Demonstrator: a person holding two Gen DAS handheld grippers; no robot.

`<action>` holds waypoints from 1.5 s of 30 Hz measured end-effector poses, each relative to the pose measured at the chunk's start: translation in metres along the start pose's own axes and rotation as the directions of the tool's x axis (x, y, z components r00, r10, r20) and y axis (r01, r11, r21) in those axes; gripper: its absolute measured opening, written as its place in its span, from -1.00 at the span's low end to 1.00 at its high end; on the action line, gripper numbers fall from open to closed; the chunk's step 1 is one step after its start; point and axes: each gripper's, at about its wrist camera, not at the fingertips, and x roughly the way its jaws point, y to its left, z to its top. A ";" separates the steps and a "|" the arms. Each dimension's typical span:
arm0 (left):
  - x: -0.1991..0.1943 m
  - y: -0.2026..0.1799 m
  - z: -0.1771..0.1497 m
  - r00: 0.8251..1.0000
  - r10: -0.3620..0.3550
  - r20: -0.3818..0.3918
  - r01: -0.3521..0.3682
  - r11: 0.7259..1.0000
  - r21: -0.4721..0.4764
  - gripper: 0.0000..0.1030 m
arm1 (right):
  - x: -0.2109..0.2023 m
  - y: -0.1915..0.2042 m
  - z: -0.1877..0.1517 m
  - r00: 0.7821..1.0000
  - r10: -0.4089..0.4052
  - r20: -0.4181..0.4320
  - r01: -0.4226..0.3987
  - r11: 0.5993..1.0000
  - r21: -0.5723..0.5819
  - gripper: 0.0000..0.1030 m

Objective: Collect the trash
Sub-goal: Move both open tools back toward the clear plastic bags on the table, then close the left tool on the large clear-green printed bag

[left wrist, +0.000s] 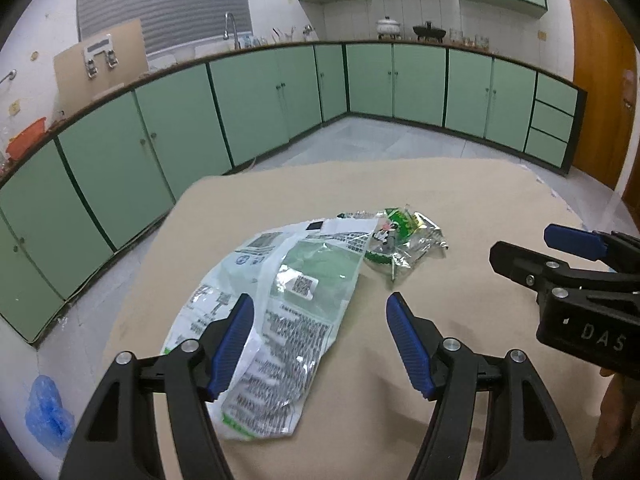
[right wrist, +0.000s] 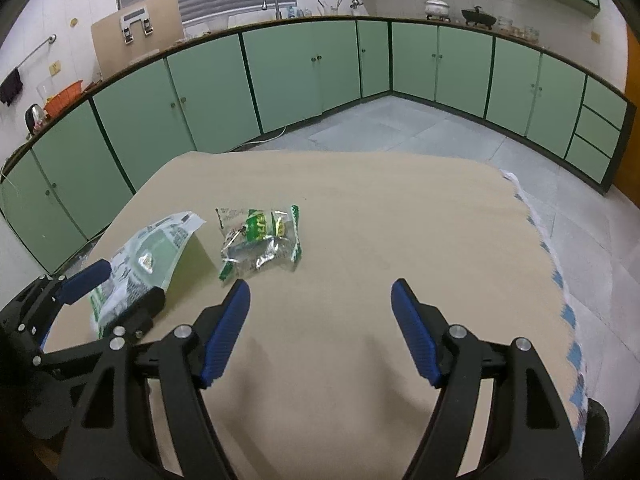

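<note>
Item: approach stage. My left claw [left wrist: 320, 340] wide, empty, above the white bag [left wrist: 280, 312]; right claw [right wrist: 320, 328] wide, empty, short of green wrapper [right wrist: 260, 240] beside that bag. Next I lower and pinch.

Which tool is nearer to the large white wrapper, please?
Left. The left tool hangs open right over the large white wrapper; the right tool hangs open off to its side.

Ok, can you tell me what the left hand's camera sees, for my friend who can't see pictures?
The open left gripper hangs over a big white and green plastic bag lying flat on a tan table. A smaller crumpled green wrapper lies just behind it, and the right gripper pokes in from the right.
</note>
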 end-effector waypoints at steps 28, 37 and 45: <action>-0.016 0.023 0.012 0.995 -0.091 0.046 0.091 0.996 0.001 -0.54 | 0.025 0.018 0.015 1.000 -0.005 -0.005 0.005 1.000 -0.002 0.38; 0.003 -0.009 0.030 0.996 -0.086 0.038 0.086 0.996 0.000 -0.28 | 0.021 -0.030 0.027 0.999 -0.036 0.010 0.036 0.998 0.056 0.38; 0.033 -0.025 0.034 0.999 -0.031 -0.031 0.031 1.000 0.004 -0.59 | 0.028 -0.044 0.028 1.000 -0.022 0.003 0.022 0.998 0.054 0.38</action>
